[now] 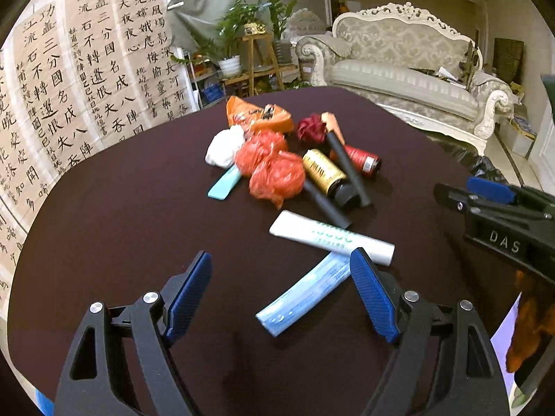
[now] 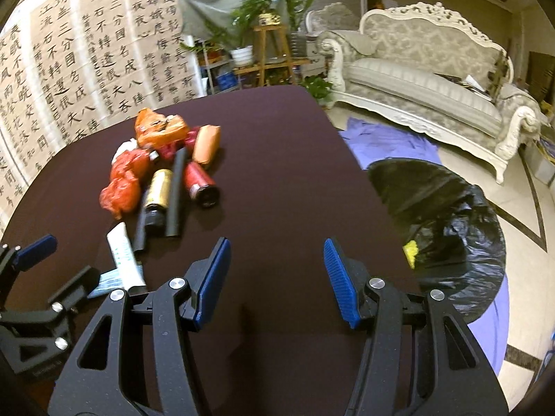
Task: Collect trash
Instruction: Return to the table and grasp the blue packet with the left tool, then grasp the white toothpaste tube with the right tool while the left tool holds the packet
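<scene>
Plainly, both grippers' jaws open and empty, trash pile [image 2: 159, 173] mid-table, bare cloth [image 2: 277, 180] toward right edge, black bag [image 2: 447, 215] beyond.

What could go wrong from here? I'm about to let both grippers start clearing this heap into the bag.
1. The gold bottle and red bottle lie on their sides; a nudge might roll them across the table.
2. The white tube overlaps the blue packet, so the open left gripper may grab both or drag one.
3. The black bag sits below the table edge; a short release could miss it.
</scene>
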### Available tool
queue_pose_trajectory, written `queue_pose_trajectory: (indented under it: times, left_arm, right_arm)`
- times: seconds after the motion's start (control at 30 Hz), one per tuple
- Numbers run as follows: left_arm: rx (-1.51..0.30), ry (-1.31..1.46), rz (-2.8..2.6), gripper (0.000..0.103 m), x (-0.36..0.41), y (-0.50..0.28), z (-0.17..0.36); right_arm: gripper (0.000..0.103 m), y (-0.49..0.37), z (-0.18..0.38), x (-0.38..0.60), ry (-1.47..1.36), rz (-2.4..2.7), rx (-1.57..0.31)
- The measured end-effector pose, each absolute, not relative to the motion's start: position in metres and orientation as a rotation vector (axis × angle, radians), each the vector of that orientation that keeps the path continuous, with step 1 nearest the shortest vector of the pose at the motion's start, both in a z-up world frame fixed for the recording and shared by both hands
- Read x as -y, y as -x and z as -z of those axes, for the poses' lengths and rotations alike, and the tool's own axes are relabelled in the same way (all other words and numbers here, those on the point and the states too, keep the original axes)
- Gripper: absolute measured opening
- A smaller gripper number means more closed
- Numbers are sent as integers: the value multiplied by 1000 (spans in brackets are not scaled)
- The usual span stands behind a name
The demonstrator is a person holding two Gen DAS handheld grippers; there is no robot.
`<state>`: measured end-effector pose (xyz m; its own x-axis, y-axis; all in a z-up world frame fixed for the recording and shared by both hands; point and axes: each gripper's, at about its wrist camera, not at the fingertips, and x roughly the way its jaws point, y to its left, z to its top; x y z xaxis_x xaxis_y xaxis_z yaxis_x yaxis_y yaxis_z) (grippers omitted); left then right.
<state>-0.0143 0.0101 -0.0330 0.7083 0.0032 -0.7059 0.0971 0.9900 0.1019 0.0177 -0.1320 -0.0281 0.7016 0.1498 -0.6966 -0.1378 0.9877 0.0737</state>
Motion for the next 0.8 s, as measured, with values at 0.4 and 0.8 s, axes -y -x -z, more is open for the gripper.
queue_pose_trajectory:
  times: [0.4,0.8]
  left_arm:
    - [-856,-137,155,55,-7,3,50]
    - [-837,-104,150,22,-21,16,48]
  right_arm:
    - [55,-20,29,115,3,-179,-782]
    - [55,-24,32,102,19,-208,-789]
